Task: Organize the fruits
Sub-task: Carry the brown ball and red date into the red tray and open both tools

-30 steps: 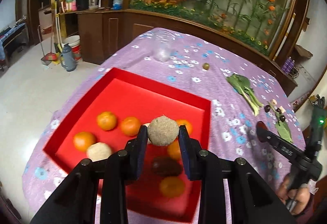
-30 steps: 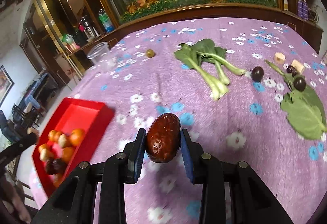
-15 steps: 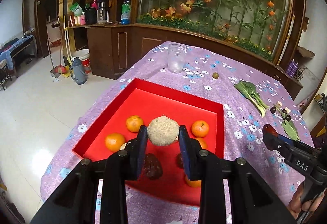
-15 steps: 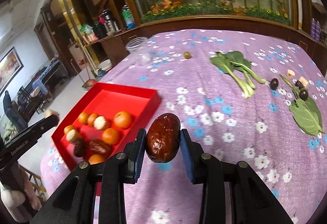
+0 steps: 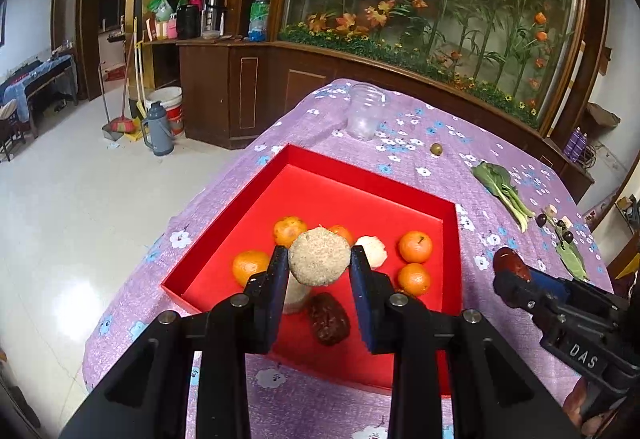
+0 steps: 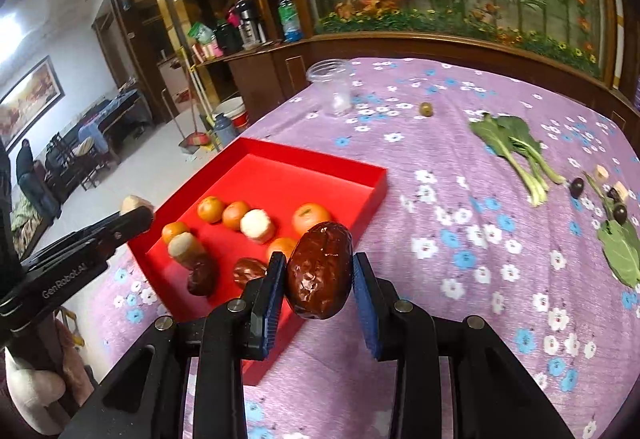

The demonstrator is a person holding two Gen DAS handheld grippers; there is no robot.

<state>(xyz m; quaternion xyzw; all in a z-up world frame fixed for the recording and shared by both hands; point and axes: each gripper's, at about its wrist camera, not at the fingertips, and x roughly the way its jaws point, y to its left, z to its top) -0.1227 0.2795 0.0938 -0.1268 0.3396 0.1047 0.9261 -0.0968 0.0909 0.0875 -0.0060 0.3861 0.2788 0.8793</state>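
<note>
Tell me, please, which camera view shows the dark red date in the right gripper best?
The right wrist view: the date fills the centre, clamped between the right gripper pads. The left wrist view shows it only small, near the right edge, partly hidden.

Left gripper (image 5: 319, 266): jaws closed on a round beige fruit (image 5: 319, 255), pointing obliquely downward. Right gripper (image 6: 319, 274): jaws closed on a dark red date (image 6: 319, 274), likewise angled downward, to the right of the left gripper.
</note>
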